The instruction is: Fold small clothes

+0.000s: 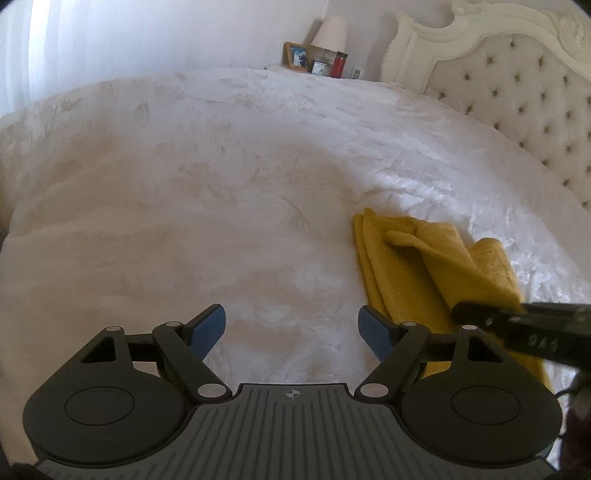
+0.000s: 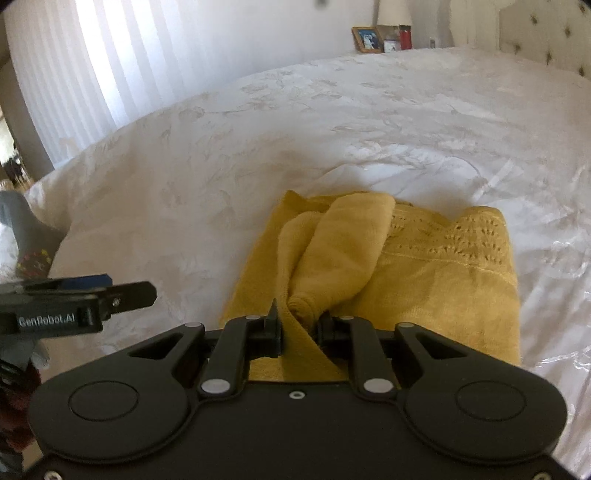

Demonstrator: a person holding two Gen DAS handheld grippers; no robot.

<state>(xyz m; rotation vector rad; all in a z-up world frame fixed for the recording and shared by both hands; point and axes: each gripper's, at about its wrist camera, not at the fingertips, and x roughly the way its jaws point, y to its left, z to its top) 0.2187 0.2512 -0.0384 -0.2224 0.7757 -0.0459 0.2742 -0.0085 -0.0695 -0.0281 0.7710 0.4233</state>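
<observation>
**Mid-fold, sleeve pinched in the right gripper**

Lying on the white bedspread [image 2: 332,122], near the front edge: a yellow knit garment [image 2: 461,266], partly folded, lace-pattern band showing toward the far right corner. Clamped on a bunched fold of it, likely a sleeve [image 2: 340,254], lifted off the layers below: the right gripper [image 2: 299,325], fingers pressed together with cloth between. Hovering just left of the garment, empty: the left gripper [image 1: 291,328], blue pads [image 1: 208,326] spread wide, touching nothing.

Risks from here, as a guess:
- Dragging the whole garment instead of turning one layer, since nothing pins the bottom layers and the bedspread looks slick.
- Slipping out of the pinch, given a thick rolled bunch rather than a flat edge.
- Landing crooked or lumpy if released while still twisted.
- Snagging the open knit on a fingertip.

Far corner, well apart: lamp [image 1: 330,31], picture frame [image 1: 297,56], red canister [image 1: 339,64].
</observation>
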